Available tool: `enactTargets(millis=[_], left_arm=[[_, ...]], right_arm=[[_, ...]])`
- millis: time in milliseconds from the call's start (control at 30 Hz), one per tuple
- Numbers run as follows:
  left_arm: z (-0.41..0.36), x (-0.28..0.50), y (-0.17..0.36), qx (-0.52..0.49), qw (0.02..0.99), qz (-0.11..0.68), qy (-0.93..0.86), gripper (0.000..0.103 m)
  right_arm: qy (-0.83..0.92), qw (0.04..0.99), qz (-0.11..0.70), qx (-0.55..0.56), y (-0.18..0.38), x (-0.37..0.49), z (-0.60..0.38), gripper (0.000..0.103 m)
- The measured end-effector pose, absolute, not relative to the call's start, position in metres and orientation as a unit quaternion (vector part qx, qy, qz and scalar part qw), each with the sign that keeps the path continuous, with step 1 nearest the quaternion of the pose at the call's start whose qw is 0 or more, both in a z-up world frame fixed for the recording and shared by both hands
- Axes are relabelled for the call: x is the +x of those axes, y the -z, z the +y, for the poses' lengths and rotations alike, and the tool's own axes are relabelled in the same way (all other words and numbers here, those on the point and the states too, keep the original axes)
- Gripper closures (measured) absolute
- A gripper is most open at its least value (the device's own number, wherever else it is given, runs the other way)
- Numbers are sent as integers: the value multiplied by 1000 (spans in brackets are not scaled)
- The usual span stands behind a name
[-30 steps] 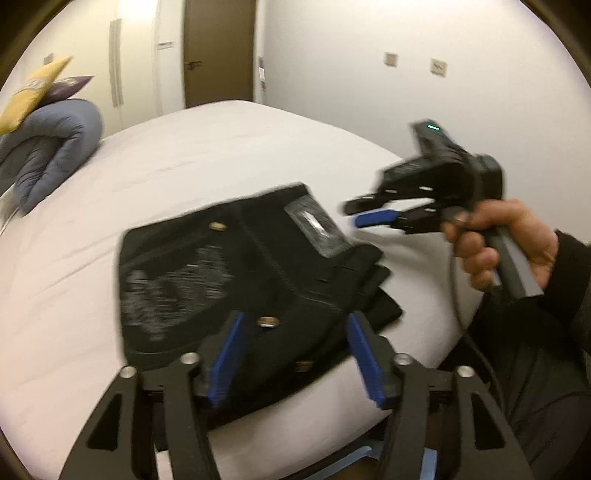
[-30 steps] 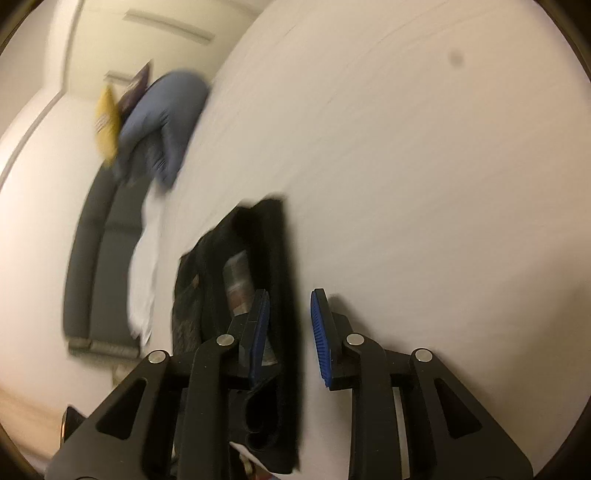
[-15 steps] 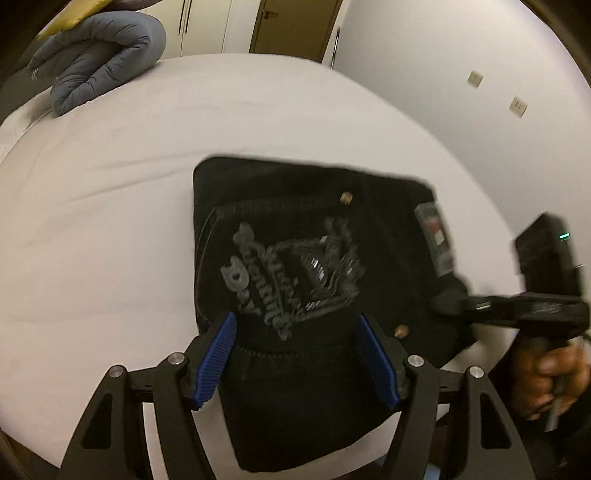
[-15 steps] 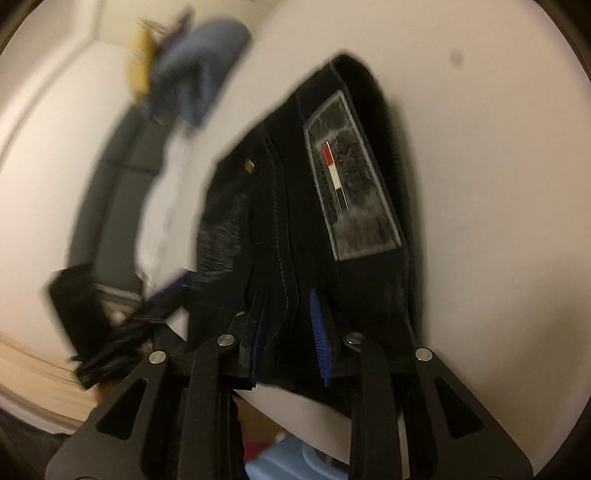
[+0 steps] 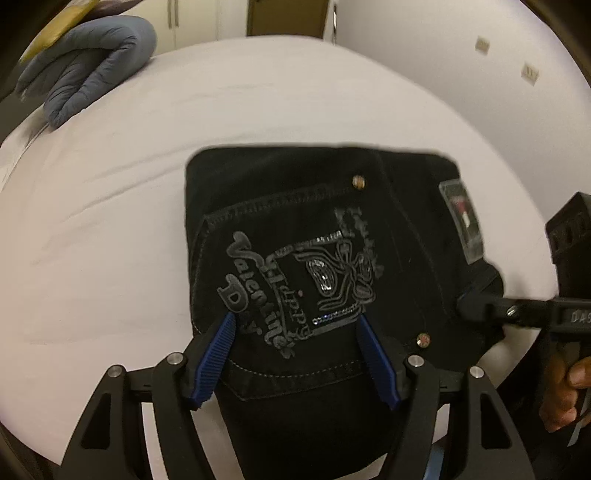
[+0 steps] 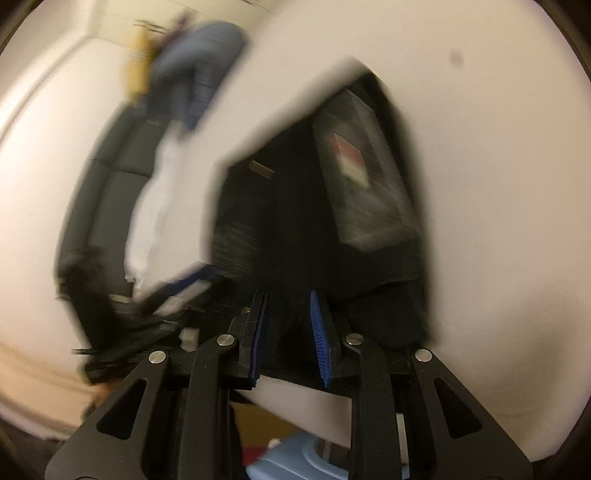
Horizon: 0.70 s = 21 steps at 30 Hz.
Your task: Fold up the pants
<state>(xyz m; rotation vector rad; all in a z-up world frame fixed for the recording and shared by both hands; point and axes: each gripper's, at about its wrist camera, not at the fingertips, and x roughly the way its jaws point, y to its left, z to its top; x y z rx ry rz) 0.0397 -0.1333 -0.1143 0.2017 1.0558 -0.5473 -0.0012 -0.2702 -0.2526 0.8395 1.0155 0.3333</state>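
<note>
A: Surroundings? Folded black pants (image 5: 314,258) lie on the white bed (image 5: 110,221), near its front edge. A rolled blue-grey duvet (image 5: 88,70) sits well apart at the far left corner, something yellow (image 5: 59,22) on top. Nothing stands between the tools and the cloth.

B: Left gripper (image 5: 295,328): jaws spread wide over the printed back pocket (image 5: 295,280), no pad pressing. Right gripper (image 5: 476,306) comes in from the right at the waistband side, by the leather patch (image 5: 461,218).

A: The right wrist view adds what the left lacks: right gripper (image 6: 288,317) jaws narrow with dark cloth between them. Gripped or merely straddled, I cannot tell. A blue item (image 6: 288,461) shows below the bed edge.

B: That view is badly smeared; the left gripper (image 6: 177,291) is only a blur. Only 1 hand (image 5: 569,391) shows, cut off at the frame.
</note>
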Motion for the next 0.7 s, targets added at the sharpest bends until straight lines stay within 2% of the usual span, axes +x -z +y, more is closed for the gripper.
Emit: enactTargets(millis=[100, 400, 600, 667, 700], left_arm=[[-133, 38, 115, 92, 824, 498, 252, 32], [-135, 39, 113, 92, 824, 500, 249, 31], [-140, 45, 114, 91, 823, 502, 249, 31], [-135, 48, 107, 86, 824, 503, 245, 31], [-130, 50, 101, 78, 828, 500, 242, 30]], right_arm=[[-167, 775, 433, 429, 259, -15, -281, 82], [-159, 776, 443, 420, 245, -41, -287, 81], [-158, 792, 430, 404, 206, -47, -303, 79], [-150, 800, 425, 396, 196, -41, -313, 71], [-144, 806, 423, 388, 192, -39, -320, 54]])
